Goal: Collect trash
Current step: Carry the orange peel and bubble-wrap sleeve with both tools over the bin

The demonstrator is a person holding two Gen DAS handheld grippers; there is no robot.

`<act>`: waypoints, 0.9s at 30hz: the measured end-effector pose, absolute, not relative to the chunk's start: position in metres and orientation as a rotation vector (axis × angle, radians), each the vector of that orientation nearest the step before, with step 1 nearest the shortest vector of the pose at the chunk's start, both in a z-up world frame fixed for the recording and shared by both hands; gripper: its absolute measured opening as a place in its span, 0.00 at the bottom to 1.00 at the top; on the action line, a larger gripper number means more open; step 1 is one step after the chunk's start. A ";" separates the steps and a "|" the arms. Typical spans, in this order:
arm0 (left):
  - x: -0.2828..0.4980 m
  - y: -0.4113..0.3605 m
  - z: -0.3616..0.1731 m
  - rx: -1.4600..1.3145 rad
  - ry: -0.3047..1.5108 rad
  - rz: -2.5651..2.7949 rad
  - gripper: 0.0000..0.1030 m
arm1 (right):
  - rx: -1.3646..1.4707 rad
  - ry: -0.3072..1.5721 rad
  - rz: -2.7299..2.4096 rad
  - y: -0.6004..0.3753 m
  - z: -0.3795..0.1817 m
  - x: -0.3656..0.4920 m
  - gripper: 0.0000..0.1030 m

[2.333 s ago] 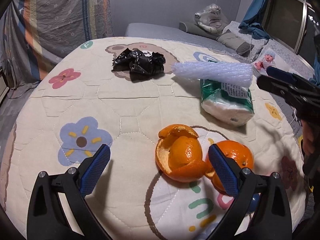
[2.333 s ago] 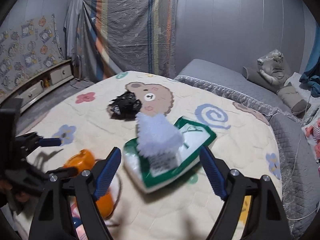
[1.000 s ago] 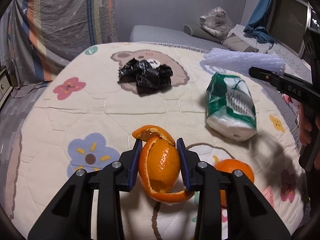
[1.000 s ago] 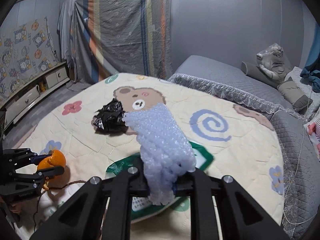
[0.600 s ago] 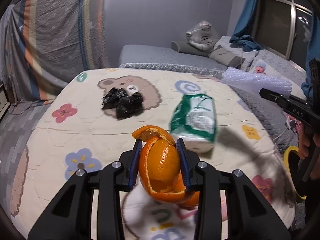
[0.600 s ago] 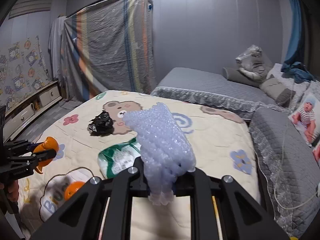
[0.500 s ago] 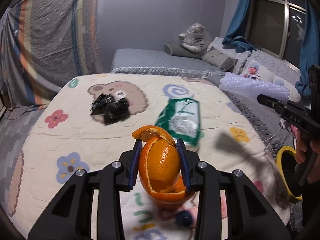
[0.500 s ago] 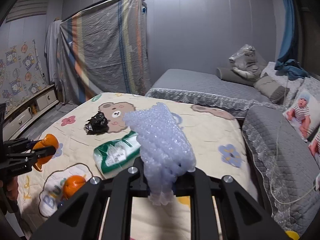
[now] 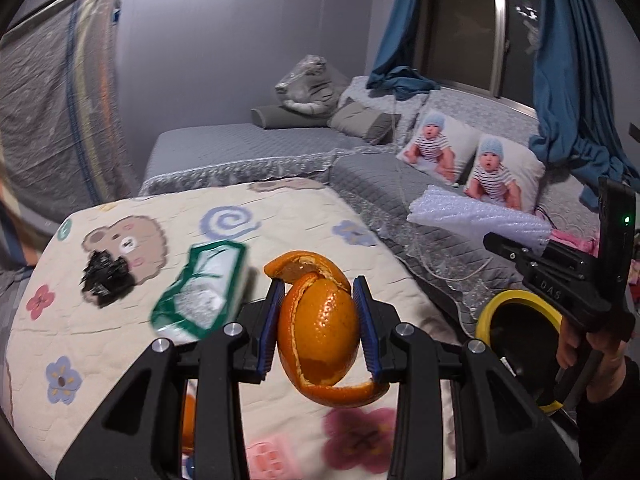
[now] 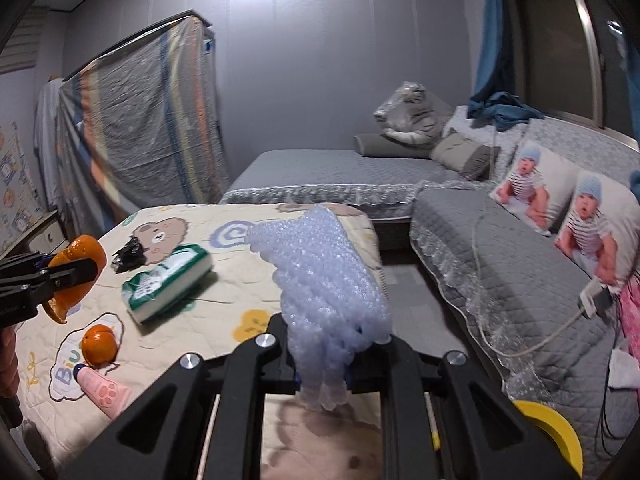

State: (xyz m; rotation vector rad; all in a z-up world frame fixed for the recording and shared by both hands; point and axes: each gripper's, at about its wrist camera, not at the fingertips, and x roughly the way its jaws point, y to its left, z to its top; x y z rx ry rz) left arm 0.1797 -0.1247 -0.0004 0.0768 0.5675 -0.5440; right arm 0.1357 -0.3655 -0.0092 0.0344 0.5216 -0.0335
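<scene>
**Two pieces in hand, bin right there, plenty left on the quilt**

Halfway-ish at best, going by what's visible. Left gripper [image 9: 320, 322] clamped narrow on a curled orange peel shell [image 9: 318, 332], blue fingers [image 9: 272, 328] pressing both sides, peel lifted clear of the cartoon-print quilted mat [image 9: 300, 216]. Right gripper [image 10: 322, 372] squeezed fully together on a roll of pale bubble wrap [image 10: 320, 280], roll sticking up and forward out of the fingers. Same roll visible from the left camera too, hanging above the grey quilted sofa edge.

Round bin with a yellow rim and dark inside [image 9: 516, 344] sitting on the floor just past the mat's right edge, below the right gripper. Nothing dropped in yet from either hand. Contents of the bin: too dark to tell.

Still lying on the mat:
- crumpled black plastic bag [image 10: 130, 258] by the bear print
- green-and-white soft tissue pack [image 10: 168, 280] (trash or not? hard to say)
- whole orange fruit [image 10: 99, 344] near the front edge
- small pink tube with a paw print [image 10: 105, 394] just beside the fruit

So, as a guess: two items grabbed and close to the bin, zero confirmed binned, at least the black bag left for another trip. Next bit probably just lining both hands over the yellow rim and letting go.
</scene>
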 end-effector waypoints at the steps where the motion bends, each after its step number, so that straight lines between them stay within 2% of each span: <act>1: 0.176 -0.138 0.002 0.088 0.563 -0.567 0.32 | 0.041 0.520 -0.056 -0.374 -0.010 0.130 0.13; 15: 0.130 -0.264 0.003 0.210 0.515 -0.778 0.32 | 0.147 0.560 -0.356 -0.478 -0.046 0.041 0.13; 27: 0.099 -0.341 -0.016 0.267 0.526 -0.915 0.32 | 0.202 0.637 -0.481 -0.518 -0.085 -0.004 0.13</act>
